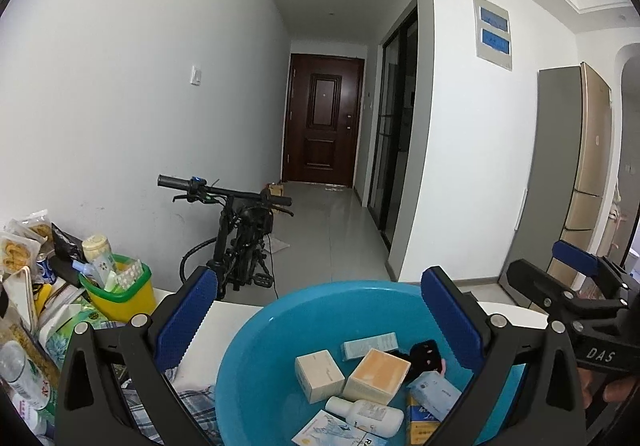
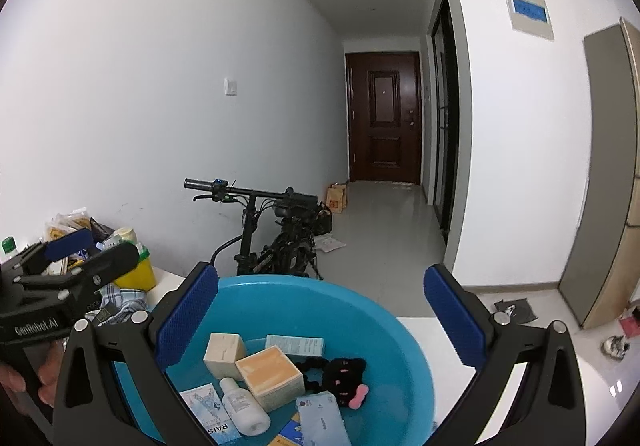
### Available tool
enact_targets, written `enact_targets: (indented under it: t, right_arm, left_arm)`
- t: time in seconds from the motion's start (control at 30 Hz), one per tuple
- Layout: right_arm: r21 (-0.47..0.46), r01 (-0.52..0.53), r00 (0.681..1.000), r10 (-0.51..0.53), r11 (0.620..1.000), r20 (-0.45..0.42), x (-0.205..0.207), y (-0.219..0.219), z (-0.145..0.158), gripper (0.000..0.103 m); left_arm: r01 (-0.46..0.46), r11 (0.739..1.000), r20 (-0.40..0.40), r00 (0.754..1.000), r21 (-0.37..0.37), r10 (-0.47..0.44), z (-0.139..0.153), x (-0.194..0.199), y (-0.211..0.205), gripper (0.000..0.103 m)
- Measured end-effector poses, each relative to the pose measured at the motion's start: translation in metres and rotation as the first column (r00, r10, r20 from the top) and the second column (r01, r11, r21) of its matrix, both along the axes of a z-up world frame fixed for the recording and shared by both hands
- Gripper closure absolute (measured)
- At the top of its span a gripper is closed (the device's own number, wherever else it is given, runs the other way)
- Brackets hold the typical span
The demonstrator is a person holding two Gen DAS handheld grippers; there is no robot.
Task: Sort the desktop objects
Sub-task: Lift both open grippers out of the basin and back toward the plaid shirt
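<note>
A blue plastic basin [image 1: 280,326] fills the lower middle of both views and rests on the white table [image 1: 228,320]. Inside lie a beige box [image 1: 319,374], an orange-topped box [image 1: 378,376], a teal box [image 1: 370,344], a white bottle [image 1: 366,416], a black plush toy [image 1: 424,360] and a light blue pack [image 1: 434,394]. My left gripper [image 1: 318,320] hangs open over the basin's left part with nothing between its blue pads. My right gripper [image 2: 320,312] is open and empty over the basin [image 2: 392,326], to the right of the left one. Each gripper shows at the edge of the other's view.
A yellow-green bin [image 1: 120,292] with blister packs stands at the left, amid snack bags [image 1: 16,250], bottles and boxes. A checked cloth [image 1: 192,402] lies beside the basin. Beyond the table stand a black bicycle [image 1: 240,242], a hallway door [image 1: 322,118] and a fridge [image 1: 584,174].
</note>
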State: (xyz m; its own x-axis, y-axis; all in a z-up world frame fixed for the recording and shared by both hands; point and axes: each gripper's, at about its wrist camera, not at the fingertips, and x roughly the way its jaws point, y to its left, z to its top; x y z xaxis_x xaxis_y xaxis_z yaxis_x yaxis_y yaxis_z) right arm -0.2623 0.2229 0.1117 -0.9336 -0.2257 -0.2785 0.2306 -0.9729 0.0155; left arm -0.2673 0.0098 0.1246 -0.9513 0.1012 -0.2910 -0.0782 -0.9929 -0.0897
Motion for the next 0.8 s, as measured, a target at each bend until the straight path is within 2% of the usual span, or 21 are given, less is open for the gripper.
enact_targets:
  t: [0.37,0.8]
  right_arm:
    - [0.027,-0.019,1.0,0.019,0.999,-0.007,0.049,-0.006,0.021,0.0]
    - [0.022,-0.049,0.997,0.051,0.999,-0.052,0.112,-0.017,0.041,0.001]
  left_arm:
    - [0.007,1.0,-0.074,0.997,-0.016,-0.008,0.035,0.059,-0.003,0.0]
    - [0.008,1.0,-0.088,0.996,-0.007,-0.009,0.047,0.132,-0.007,0.0]
